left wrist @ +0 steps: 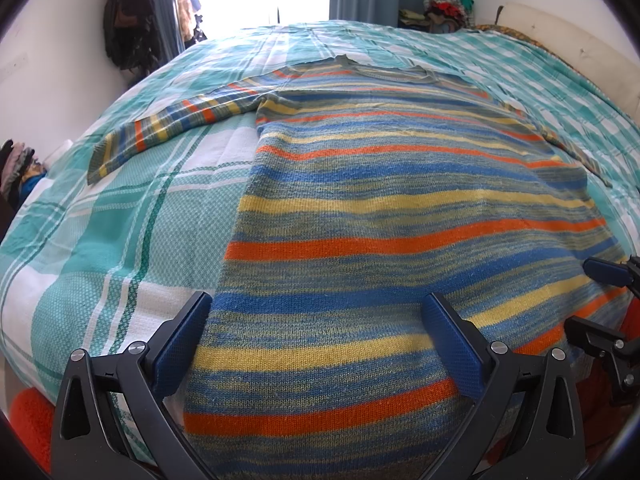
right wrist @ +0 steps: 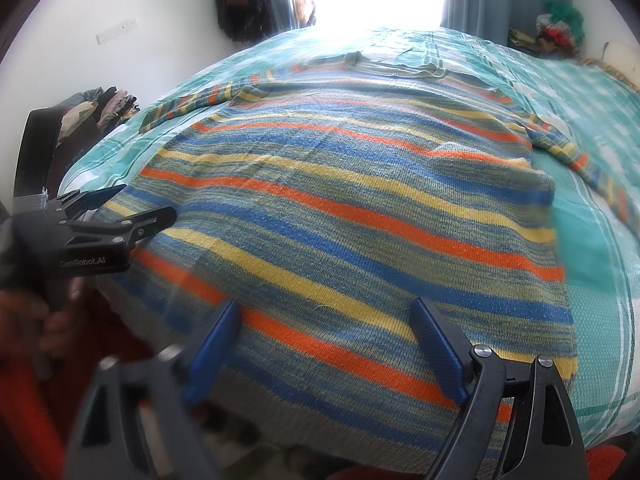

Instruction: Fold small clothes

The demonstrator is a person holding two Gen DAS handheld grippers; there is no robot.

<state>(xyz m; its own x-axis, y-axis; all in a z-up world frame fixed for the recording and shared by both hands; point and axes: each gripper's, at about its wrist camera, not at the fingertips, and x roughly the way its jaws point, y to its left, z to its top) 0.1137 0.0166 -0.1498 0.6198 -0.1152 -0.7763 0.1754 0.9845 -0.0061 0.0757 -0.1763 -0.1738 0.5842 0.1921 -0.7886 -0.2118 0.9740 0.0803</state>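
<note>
From the left wrist camera, the left gripper [left wrist: 320, 344] hangs over the near hem of a striped sweater [left wrist: 400, 208], its two blue-padded fingers [left wrist: 182, 344] spread wide with nothing pinched between them; the left finger sits just over the sweater's left edge where it meets the bedspread [left wrist: 100, 232], and the right finger is above the knit itself. Whether the pads actually touch the cloth cannot be told from here. The sweater lies flat on the green-and-white checked bedspread, collar toward the far window, one sleeve [left wrist: 168, 128] stretched out to the left. At the right edge of this view the right gripper [left wrist: 600, 300] shows from the side, over the sweater's lower right corner, its fingers apart. A heap of clothes [left wrist: 448, 0] sits beyond the far corner of the bed, and dark garments [left wrist: 128, 24] hang on the wall at the left. From the right wrist camera, the right gripper [right wrist: 324, 344] is likewise released, its fingers [right wrist: 438, 348] set wide over the bottom stripes of the sweater [right wrist: 340, 184], gripping nothing; the left finger is blurred. The sweater's right sleeve [right wrist: 572, 160] runs off along the bedspread [right wrist: 600, 272]. At the left of this view the left gripper [right wrist: 120, 204] appears from the side, held by a blurred hand [right wrist: 36, 312], its fingers parted at the sweater's edge.
</note>
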